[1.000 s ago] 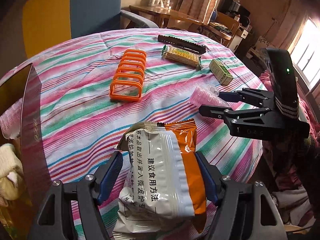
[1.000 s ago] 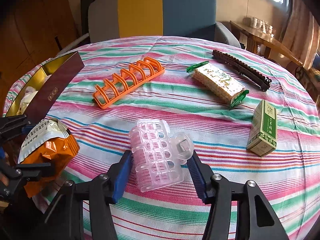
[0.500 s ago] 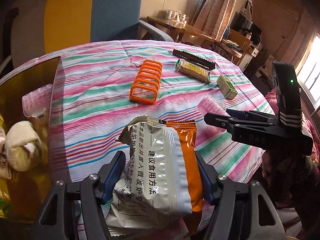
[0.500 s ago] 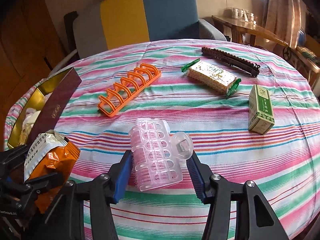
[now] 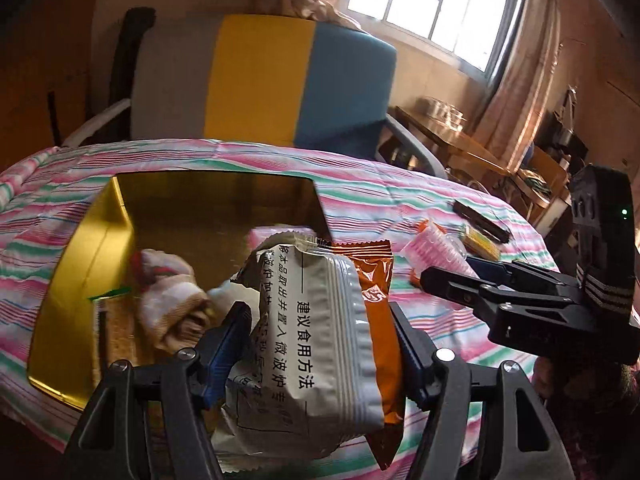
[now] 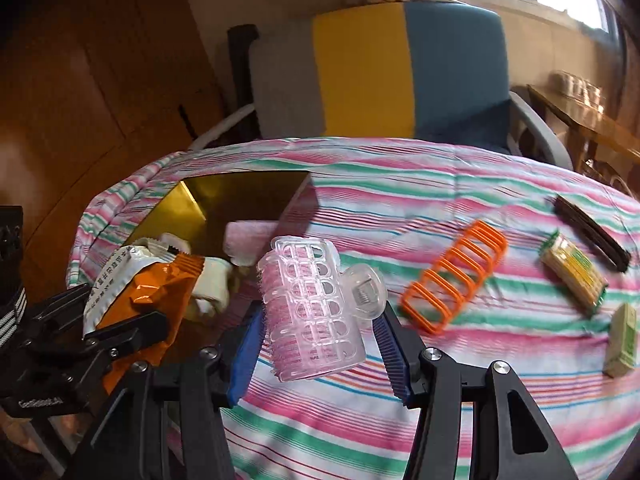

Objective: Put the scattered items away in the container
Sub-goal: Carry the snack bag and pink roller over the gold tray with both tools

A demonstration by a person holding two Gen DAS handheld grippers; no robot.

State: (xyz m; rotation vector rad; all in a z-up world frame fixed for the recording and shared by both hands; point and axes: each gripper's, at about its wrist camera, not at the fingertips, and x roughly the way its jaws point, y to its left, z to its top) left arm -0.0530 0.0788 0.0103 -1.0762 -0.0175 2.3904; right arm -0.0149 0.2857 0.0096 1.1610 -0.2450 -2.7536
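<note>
Your left tongs (image 5: 320, 344) are clamped on the orange-and-white snack packet (image 5: 320, 320), both blue pads pressing its sides with the jaws fairly wide; they have just closed a little tighter on it. Your right tongs (image 6: 320, 344) sit at a moderate gap on the pink hair roller (image 6: 316, 308), which stands upright between the pads, lifted clear of the striped cloth.

You are in the carrying step, with both loads headed for the gold container (image 5: 80, 248), which fills the left and centre of the left wrist view and sits at the centre left of the right wrist view. It already holds a rolled sock (image 5: 172, 308), a second pink roller at its far right corner and something flat with a green edge. The packet hangs over the container's near right part; the roller looks to be just short of the near wall.

Next, I judge, you bring each load over bare gold floor before you let go, keeping the two tongs from bumping, since they are close together.

On the table (image 6: 400, 420), at the right of the right wrist view, the orange rack (image 6: 456, 276), the wafer pack (image 6: 572, 276), the dark comb (image 6: 588, 232) and the small green box (image 6: 622, 340) still wait.
</note>
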